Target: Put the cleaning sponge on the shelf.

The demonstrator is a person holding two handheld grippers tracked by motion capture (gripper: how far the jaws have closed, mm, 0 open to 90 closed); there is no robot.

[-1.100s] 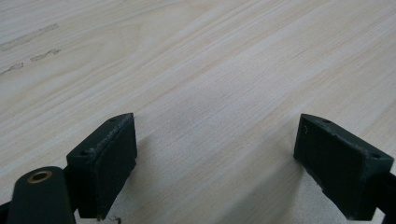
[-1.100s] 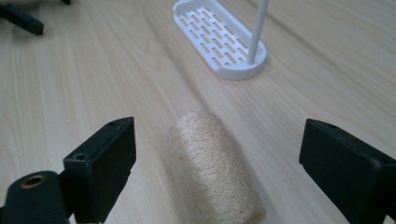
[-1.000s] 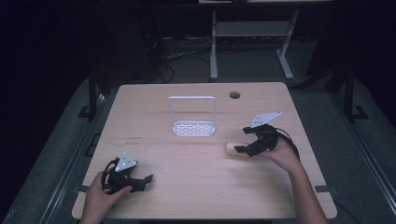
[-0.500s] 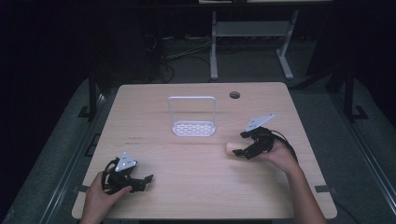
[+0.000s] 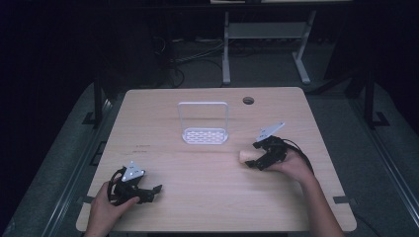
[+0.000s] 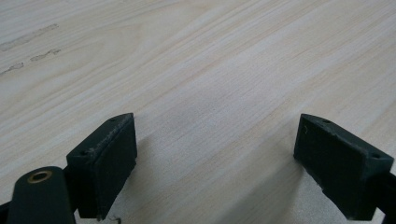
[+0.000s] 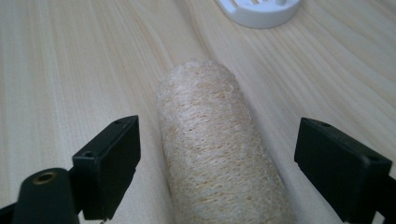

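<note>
A pale tan loofah roll (image 7: 219, 144) lies on the wooden table (image 5: 207, 197), seen small at the right of the high view as the loofah roll (image 5: 245, 156). My right gripper (image 7: 217, 163) is open, its jaws standing on either side of the roll with gaps on both sides. In the high view the right gripper (image 5: 261, 159) sits just right of the roll, held by a hand. My left gripper (image 6: 215, 158) is open over bare wood with nothing between its jaws; in the high view the left gripper (image 5: 153, 191) rests near the front left of the table.
A white rack (image 5: 204, 123) with a slotted base and an upright wire frame stands at the table's middle back; its base edge (image 7: 261, 11) lies just beyond the roll. A round cable hole (image 5: 248, 100) is at the back right.
My right gripper has tilted and lowered a little around the loofah roll, staying in about the same spot. The left gripper has not moved.
</note>
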